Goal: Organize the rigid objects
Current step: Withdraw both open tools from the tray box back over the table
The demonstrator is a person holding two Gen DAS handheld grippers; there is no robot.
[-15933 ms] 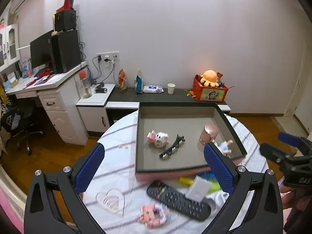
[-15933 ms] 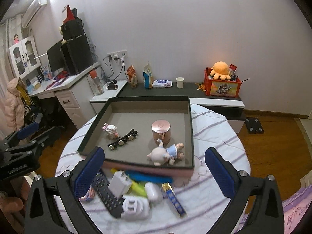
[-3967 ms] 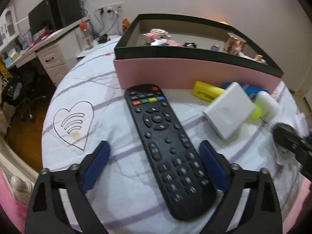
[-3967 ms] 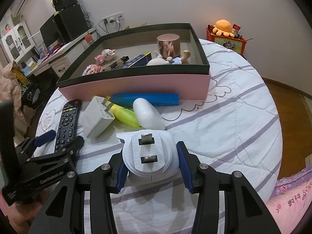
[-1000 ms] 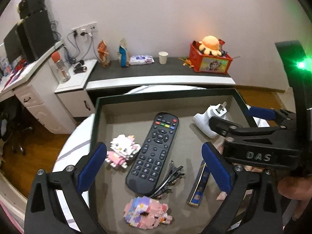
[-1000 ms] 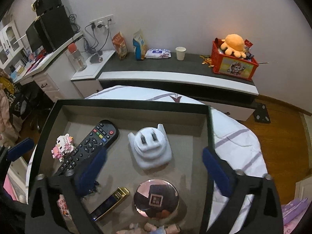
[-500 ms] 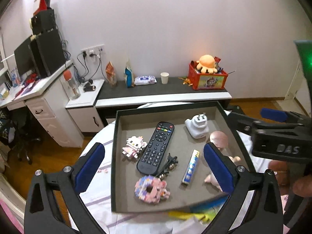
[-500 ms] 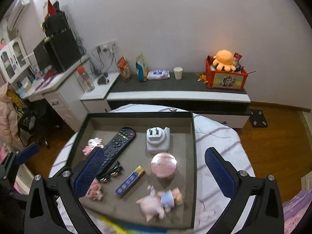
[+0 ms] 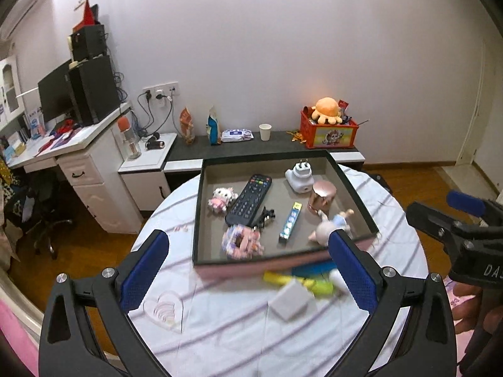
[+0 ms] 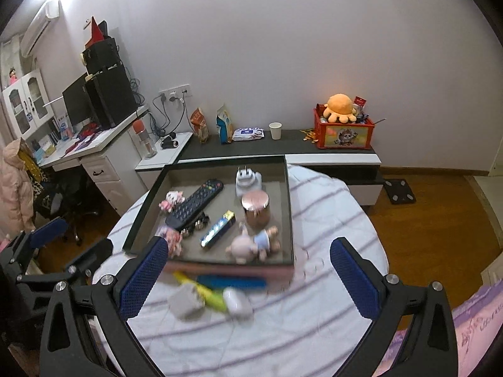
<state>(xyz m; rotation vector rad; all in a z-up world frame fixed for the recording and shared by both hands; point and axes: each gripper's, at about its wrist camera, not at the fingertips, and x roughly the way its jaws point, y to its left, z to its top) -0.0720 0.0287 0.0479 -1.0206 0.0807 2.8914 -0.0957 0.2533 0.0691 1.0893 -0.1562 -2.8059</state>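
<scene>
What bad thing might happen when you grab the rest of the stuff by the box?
The white charger, yellow thing and white pod lie bunched together against the tray's pink wall; gripping one may knock another away. The tray is also crowded near the doll, so a dropped item might land on something.

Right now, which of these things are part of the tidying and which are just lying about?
Part of the job:
box
remote
white plug
white charger block
yellow marker

Just lying about:
orange plush
paper cup
snack bags
</scene>
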